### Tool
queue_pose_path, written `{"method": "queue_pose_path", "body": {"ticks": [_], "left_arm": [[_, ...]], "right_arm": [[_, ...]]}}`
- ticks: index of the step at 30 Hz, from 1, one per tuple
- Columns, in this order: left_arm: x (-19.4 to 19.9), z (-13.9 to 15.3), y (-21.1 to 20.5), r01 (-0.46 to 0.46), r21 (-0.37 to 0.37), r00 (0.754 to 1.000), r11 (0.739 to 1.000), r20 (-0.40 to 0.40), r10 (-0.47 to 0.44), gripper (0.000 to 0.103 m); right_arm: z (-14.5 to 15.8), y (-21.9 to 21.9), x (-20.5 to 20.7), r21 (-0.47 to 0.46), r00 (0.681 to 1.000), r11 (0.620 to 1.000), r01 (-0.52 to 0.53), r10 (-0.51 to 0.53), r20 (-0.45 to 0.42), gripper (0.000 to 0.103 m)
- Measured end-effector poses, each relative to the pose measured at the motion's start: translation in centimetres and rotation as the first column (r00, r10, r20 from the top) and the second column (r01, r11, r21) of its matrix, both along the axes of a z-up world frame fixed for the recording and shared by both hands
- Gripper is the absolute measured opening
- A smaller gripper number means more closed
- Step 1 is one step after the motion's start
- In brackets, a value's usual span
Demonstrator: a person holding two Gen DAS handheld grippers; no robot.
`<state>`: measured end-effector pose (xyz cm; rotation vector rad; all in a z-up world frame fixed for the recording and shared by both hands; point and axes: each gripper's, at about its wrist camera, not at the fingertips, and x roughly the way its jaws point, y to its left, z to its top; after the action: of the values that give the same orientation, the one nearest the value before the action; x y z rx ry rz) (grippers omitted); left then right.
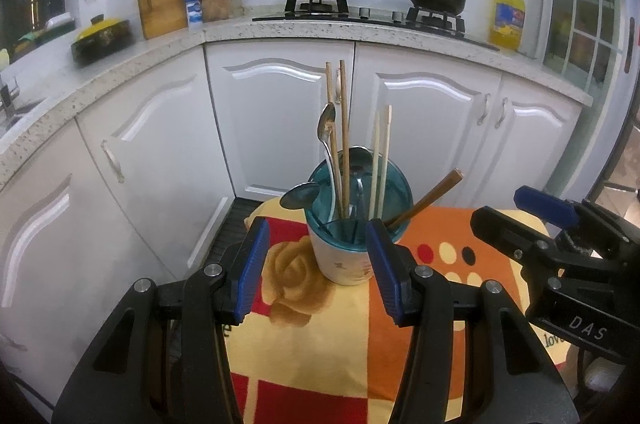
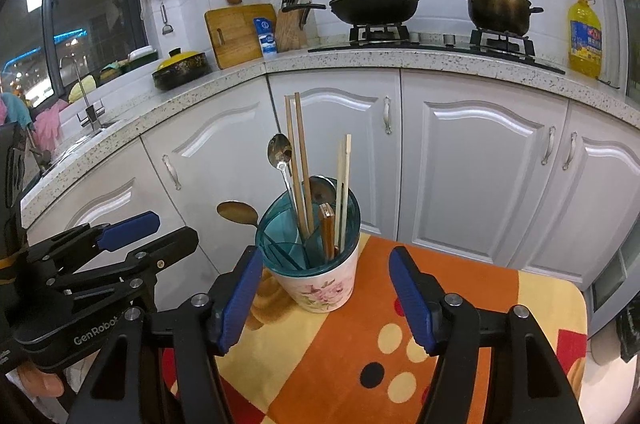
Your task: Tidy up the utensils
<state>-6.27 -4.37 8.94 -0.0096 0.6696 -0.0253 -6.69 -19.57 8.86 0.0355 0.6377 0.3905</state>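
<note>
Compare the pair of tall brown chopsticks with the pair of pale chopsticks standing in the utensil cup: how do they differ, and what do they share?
The tall brown chopsticks rise well above the pale chopsticks. The brown pair is darker; the pale pair is cream. The brown pair stands beside the upright spoon, while the pale pair stands on the other side of the cup. Both pairs stand nearly upright in the same cup.

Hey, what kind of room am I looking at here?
A home kitchen, most likely: a lidded wok and a pot sit on a gas stove, with a knife block on the counter.
</note>
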Motion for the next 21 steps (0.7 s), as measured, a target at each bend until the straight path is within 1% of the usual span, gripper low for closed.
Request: {"method": "queue_pose_path", "body": {"ticks": [8, 13, 21], "left_arm": [[-0.06, 0.14, 0.51, -0.012, -0.007, 1.0, 1.0, 0.011, 0.012, 0.049], [-0.25, 0.32, 0.03, -0.035, 0.053, 0.999, 0.998, 0.031, 0.034, 0.05], [-0.26, 0.37, 0.38, -0.046, 0.056, 0.998, 0.997, 0.039, 0.044, 0.05]], "right_arm": [[-0.14, 0.05, 0.19, 0.005, 1.0, 1.0, 0.005, -0.005, -0.01, 0.063], [-0.1, 0.16, 0.31, 0.004, 1.0, 1.0, 0.004, -0.004, -0.007, 0.064], [0.0, 0.29, 0.43, 0.001, 1.0, 1.0, 0.002, -0.002, -0.007, 0.064]]}}
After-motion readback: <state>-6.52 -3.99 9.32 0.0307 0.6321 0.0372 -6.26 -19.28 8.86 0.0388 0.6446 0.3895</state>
